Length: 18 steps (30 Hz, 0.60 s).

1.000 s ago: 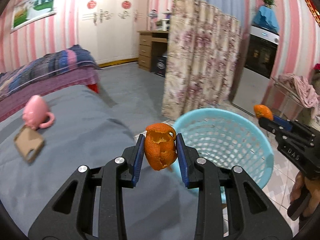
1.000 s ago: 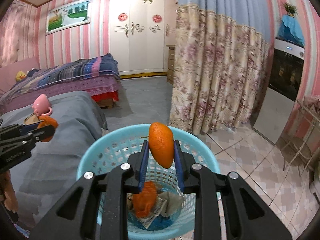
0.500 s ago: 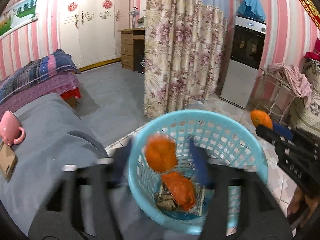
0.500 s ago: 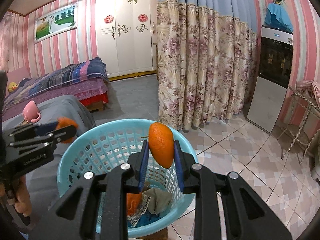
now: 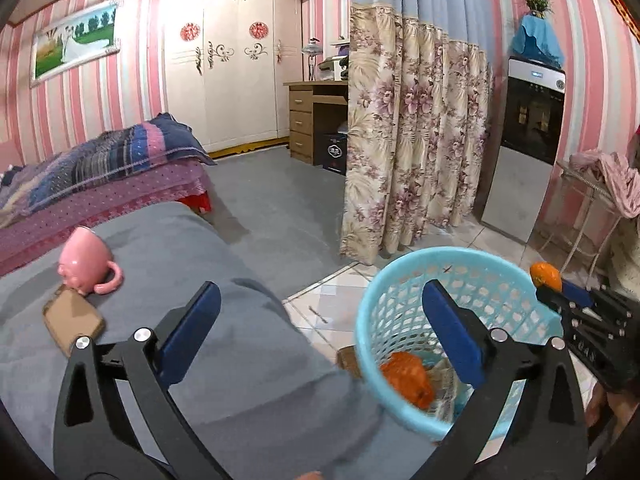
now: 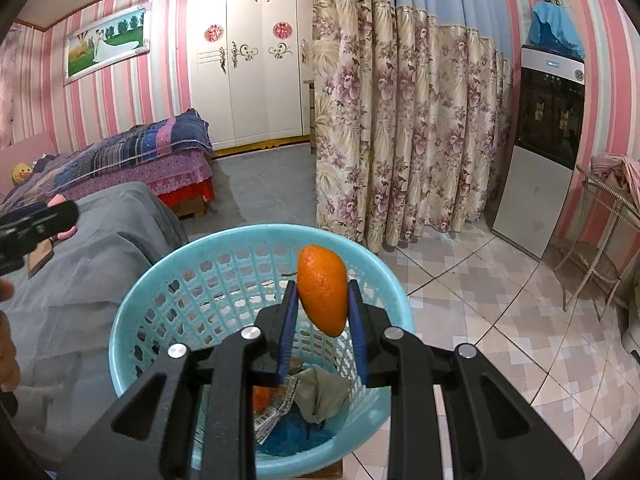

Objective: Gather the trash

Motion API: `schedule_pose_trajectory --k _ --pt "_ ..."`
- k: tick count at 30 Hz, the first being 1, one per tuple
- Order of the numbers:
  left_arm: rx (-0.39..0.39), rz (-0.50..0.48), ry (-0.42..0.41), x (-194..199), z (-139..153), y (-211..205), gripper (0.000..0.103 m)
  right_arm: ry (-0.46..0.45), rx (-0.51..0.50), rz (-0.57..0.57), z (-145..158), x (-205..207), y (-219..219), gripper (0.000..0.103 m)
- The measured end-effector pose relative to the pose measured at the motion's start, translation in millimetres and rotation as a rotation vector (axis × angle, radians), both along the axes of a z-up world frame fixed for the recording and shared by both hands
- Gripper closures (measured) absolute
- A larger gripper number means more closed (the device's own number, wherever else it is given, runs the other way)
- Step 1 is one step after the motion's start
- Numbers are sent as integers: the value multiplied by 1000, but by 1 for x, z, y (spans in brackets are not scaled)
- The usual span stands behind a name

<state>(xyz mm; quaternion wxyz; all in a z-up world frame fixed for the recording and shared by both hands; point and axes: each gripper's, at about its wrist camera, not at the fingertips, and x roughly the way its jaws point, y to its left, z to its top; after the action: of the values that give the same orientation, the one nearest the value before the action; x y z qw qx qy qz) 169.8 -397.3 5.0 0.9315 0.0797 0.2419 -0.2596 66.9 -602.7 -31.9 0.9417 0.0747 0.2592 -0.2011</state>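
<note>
The left gripper has just been spread wide, nothing between its fingers. An orange peel is clamped by the right gripper over the blue basket, where another peel lies among paper scraps.

— Left tool?

— Jaws have just been opening; they stand wide apart with nothing between the blue pads, tilted downward.

— Right tool?

— Jaws narrow, pads pressing an orange peel from both sides, angled down. A hand shows at the edge.
</note>
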Motion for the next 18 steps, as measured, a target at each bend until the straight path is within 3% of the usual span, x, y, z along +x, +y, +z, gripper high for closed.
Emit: schedule_pose_trajectory --k 6,8,9,11,15,18 --pt "14 33 -47 -15 7 29 5 8 21 -5 -3 19 11 72" --pt "13 42 -47 -18 9 39 5 20 34 -3 -6 25 12 49" --pt "12 45 -48 -20 10 44 5 29 34 -11 -7 29 13 30" --pt "10 56 -54 -24 13 59 5 32 22 -20 -7 29 18 27" --pt "10 87 -56 -30 20 84 5 17 -19 -73 2 22 30 8" --pt "-5 112 -64 -37 29 106 5 11 -39 -67 10 17 42 8"
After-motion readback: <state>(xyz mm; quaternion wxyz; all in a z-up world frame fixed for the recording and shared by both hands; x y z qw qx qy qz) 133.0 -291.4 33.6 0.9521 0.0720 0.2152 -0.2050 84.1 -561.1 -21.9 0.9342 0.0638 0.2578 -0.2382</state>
